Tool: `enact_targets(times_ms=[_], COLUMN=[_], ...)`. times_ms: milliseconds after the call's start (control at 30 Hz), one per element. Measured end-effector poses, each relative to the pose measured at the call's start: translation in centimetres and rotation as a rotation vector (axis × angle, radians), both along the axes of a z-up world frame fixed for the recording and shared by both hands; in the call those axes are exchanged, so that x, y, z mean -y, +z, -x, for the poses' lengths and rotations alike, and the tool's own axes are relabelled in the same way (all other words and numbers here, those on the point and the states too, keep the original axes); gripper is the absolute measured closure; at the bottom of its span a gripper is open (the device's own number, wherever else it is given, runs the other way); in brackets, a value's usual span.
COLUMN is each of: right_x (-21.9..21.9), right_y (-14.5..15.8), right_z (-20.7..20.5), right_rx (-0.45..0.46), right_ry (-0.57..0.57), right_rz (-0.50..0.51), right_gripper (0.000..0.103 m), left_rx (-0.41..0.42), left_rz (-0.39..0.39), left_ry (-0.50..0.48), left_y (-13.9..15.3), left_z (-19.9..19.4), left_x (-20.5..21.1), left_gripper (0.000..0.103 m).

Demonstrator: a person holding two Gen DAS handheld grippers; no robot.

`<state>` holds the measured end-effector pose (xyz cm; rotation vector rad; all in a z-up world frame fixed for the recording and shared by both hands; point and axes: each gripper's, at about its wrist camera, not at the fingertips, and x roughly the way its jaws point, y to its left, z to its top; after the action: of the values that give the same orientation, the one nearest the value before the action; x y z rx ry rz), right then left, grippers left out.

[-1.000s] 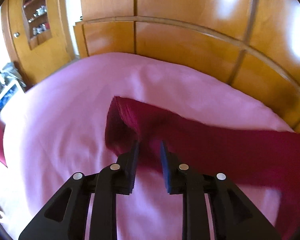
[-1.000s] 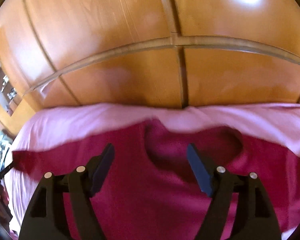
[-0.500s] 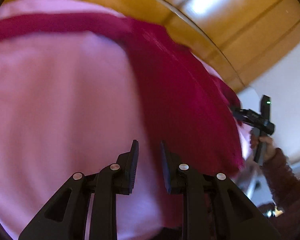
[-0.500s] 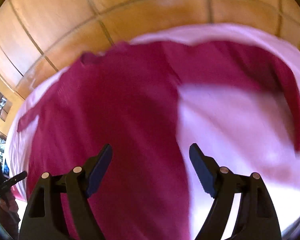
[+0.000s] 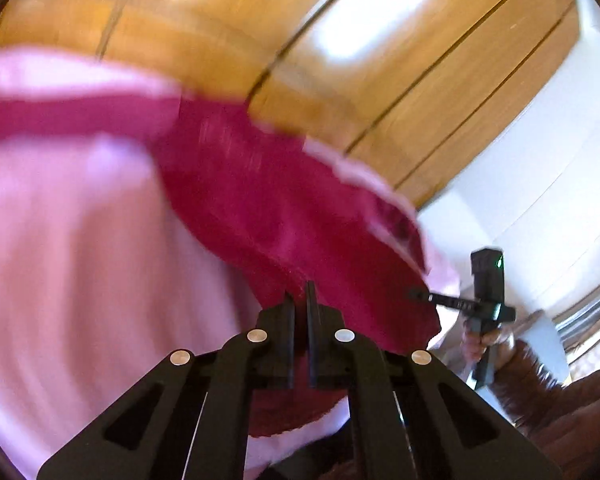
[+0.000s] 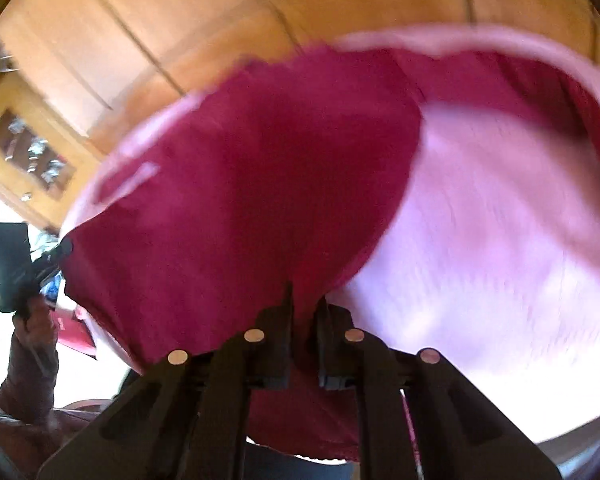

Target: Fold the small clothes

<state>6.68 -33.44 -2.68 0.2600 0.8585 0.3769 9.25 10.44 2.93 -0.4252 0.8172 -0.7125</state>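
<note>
A dark red long-sleeved top (image 5: 268, 200) lies spread on a pink sheet (image 5: 80, 240). In the left wrist view my left gripper (image 5: 299, 292) is shut on the top's near hem at one corner. In the right wrist view my right gripper (image 6: 304, 300) is shut on the hem of the same top (image 6: 240, 184) at the other corner. One sleeve runs along the far edge in each view. My right gripper also shows in the left wrist view (image 5: 416, 294), and my left gripper shows in the right wrist view (image 6: 62, 250).
A wooden wardrobe (image 5: 260, 32) stands right behind the bed. A wooden cabinet with a glass door (image 6: 28, 156) is at the left of the right wrist view. A white wall (image 5: 540, 160) is at the right. The frames are motion-blurred.
Both grippers swung from the far side of the top to its near hem. Both have closed on the hem; the right was wide open and the left partly open before.
</note>
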Motion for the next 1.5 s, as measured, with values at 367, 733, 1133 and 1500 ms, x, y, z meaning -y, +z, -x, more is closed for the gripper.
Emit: enact_targets(times_ms=[367,733,1133,1500], right_x=[1.9,0.7,-1.7,12.9], right_y=[-2.6,-0.1,-5.6,-0.1], right_z=[1.2,0.3,-0.9,-0.3], right_rx=[-0.136,0.015,-0.049,0.082], right_ry=[-0.001,-0.078,0.02,-0.579], right_rz=[0.065,0.159,0.116,0.242], right_gripper=[0.096,0.048,0.053,0.031], left_rx=[-0.187,-0.035,-0.208,-0.106], left_rz=[-0.157,-0.202,-0.294,-0.28], left_ry=[0.068,0.09,0.023,0.083], left_y=[-4.5,-2.2,-9.7,-5.1], left_z=[2.1,0.8,0.2,-2.0], left_x=[-3.6,-2.7,0.9,1.9], left_gripper=[0.1,0.1,0.1,0.084])
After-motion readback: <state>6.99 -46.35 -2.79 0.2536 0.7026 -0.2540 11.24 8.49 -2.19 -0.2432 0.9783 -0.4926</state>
